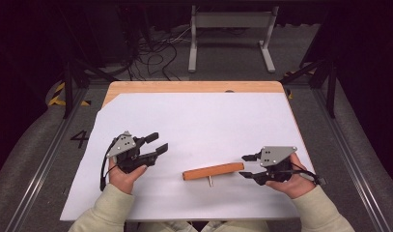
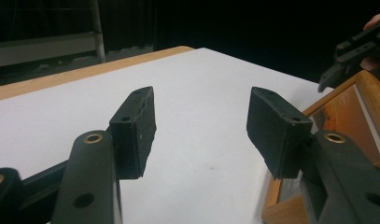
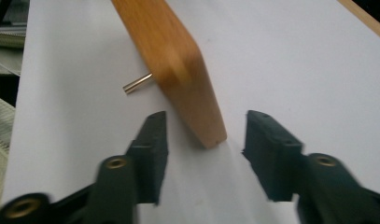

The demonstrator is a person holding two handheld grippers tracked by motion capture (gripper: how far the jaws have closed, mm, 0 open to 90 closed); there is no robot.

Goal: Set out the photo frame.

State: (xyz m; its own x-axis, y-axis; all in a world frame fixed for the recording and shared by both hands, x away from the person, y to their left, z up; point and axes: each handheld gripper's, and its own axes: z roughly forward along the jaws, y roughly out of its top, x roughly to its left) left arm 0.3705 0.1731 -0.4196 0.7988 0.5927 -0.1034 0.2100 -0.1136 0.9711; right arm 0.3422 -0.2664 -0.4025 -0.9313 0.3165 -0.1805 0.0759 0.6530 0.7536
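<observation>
Wooden frame (image 1: 213, 171) lying on the white sheet (image 1: 199, 121) of the tabletop (image 1: 194, 87), near the front edge, between the two grippers, long side running left to right with the right end slightly farther from the person. Short metal peg (image 1: 210, 181) projecting from its near side.

Right gripper (image 1: 248, 166) held level at the frame's right end, pointing left, jaws parted, one fingertip on each side of the end's line. In the right gripper view: frame end (image 3: 197, 107) reaching into the gap between the two black jaws, nearer the left one, a visible gap at both pads; no pad pressing on the wood. Peg (image 3: 137, 84) seen left of the frame, beyond the left jaw. Slight motion blur across this view.

Left gripper (image 1: 157, 143) well apart from the frame's left end, up and to the left of it, pointing right and slightly away from the person, jaws wide apart and holding nothing. In the left gripper view: bare sheet between the jaws; frame (image 2: 365, 112) at the lower right behind the right jaw, its glazed face showing an orange panel; right gripper (image 2: 339, 65) at the upper right, just above the frame's far end.

Both hands in pale sleeves (image 1: 107, 212) entering from the near edge.
</observation>
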